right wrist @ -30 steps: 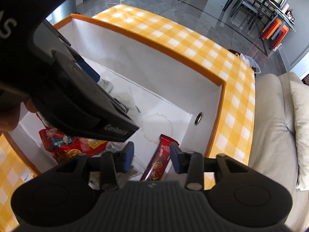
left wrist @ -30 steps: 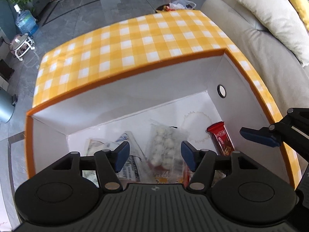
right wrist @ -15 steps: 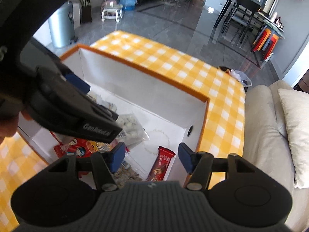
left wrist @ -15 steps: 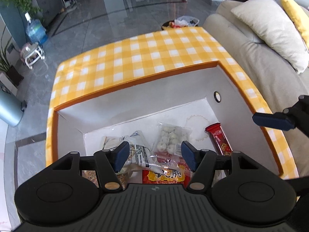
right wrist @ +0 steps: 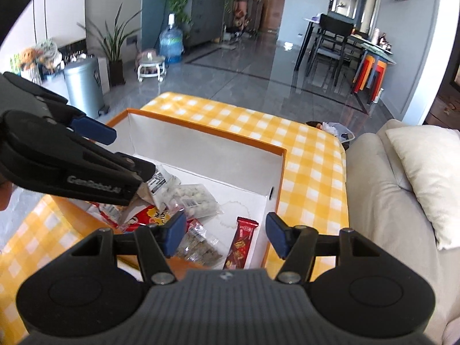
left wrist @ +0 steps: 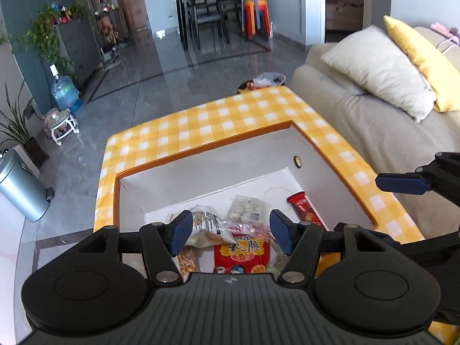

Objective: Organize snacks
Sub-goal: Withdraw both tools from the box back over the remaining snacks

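Left tool (left wrist: 228, 231): held high above the box (left wrist: 201, 169), tilted down into it, fingers spread, gripping nothing.
Right tool (right wrist: 222, 234): raised over the box's right side, angled down, fingers spread wide, empty.
Snacks: lying loose on the box floor; red bar (right wrist: 240, 243) near the right wall, clear pack of white balls (left wrist: 247, 211) beside it, red bag (left wrist: 241, 254) nearer the tools.
Box: white inside, orange rim, set into the yellow checked desk (left wrist: 218, 120).

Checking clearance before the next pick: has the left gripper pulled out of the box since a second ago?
Yes. The left gripper has risen up and back: the box looks smaller and lower in its view, and the snacks now lie well below its open fingers.
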The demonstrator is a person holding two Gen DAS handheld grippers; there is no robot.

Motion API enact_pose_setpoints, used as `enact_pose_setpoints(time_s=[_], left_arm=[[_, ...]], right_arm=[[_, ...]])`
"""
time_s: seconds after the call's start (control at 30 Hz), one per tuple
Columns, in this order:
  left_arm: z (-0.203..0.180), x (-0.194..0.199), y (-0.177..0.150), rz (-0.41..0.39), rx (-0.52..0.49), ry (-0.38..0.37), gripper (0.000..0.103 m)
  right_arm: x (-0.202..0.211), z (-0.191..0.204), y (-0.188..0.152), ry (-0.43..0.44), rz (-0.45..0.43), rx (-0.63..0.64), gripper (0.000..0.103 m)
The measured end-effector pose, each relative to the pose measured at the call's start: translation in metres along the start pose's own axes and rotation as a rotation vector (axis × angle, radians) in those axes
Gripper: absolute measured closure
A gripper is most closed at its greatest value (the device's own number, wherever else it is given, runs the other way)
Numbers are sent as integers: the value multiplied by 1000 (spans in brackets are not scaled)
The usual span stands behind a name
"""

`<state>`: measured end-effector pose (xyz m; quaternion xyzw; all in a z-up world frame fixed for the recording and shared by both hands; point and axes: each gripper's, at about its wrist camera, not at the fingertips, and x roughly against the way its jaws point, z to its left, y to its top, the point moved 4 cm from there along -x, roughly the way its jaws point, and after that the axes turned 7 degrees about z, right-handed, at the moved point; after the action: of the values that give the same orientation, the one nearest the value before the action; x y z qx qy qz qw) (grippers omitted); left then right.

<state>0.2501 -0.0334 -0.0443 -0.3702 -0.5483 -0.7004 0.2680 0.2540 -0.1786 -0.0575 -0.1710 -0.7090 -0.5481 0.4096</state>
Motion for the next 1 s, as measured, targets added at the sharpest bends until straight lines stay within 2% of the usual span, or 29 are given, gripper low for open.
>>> enact_pose_setpoints(time_s=[0.2, 0.47, 0.63, 0.8, 1.0], left_arm=[[-8, 22, -31, -28, 14, -6, 30], [-15, 34, -79, 10, 77, -42, 29], [-19, 33, -106, 46, 126, -61, 29], [-27, 29, -128, 82, 130, -74, 29], [-39, 17, -150, 120, 137, -95, 29]], right_arm=[[29, 9, -30, -9, -55, -52, 40], [50, 15, -75, -36, -69, -152, 39], [54, 20, -100, -70, -53, -168, 39], [52, 23, -123, -91, -26, -179, 39], [41, 28, -153, -121, 3, -133, 39]])
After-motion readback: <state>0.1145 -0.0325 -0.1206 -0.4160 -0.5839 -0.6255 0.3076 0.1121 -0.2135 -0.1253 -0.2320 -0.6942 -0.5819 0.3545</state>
